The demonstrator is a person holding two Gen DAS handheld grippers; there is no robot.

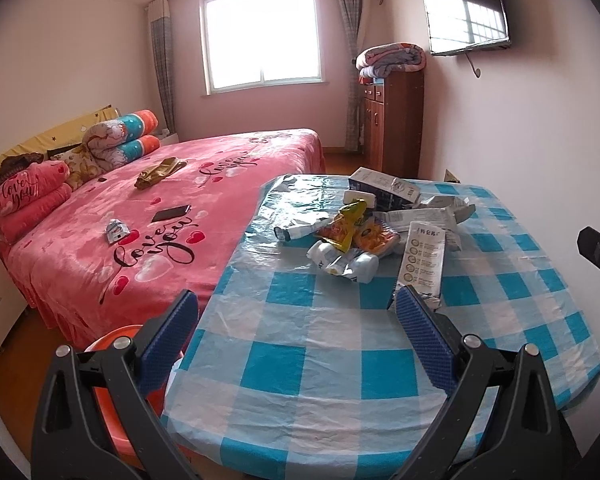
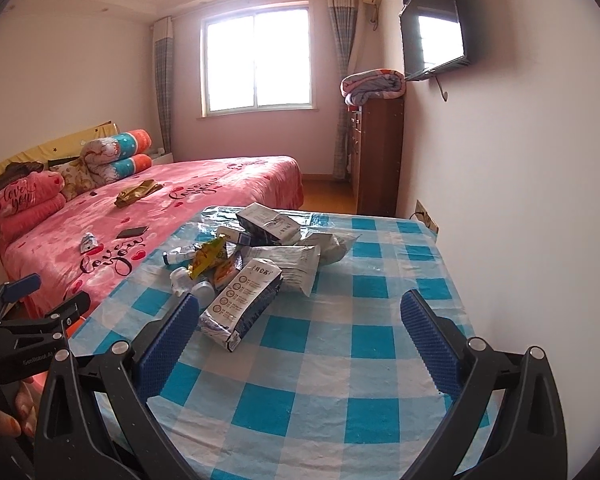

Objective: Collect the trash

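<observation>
Your left gripper [image 1: 296, 312] hangs above the near edge of the table [image 1: 324, 364], its two blue-padded fingers [image 1: 168, 336] spread wide with nothing between them. Your right gripper [image 2: 300, 316] is likewise spread wide and empty over the blue-and-white checked cloth; its left pad [image 2: 168, 340] stands just beside the nearest carton, though contact cannot be judged.

The trash [image 1: 364, 228] lies in one loose heap toward the far middle of the table. Nearest you is a flattened white carton [image 2: 240, 304] printed with a column of round icons, lying at a slant. Behind it sit a yellow snack wrapper [image 2: 210, 256], crumpled white bottles [image 1: 344, 260], a squeezed tube [image 1: 298, 232], a larger white pouch [image 2: 288, 266], and a dark-and-white box [image 2: 266, 218] at the far end of the heap.

An orange bin [image 1: 112, 344] shows below the table's left edge, partly hidden by your left gripper. To the left stands a bed [image 1: 172, 216] with a pink cover, carrying a phone [image 1: 171, 213] and one small wrapper [image 1: 116, 231], well apart from the table heap.
</observation>
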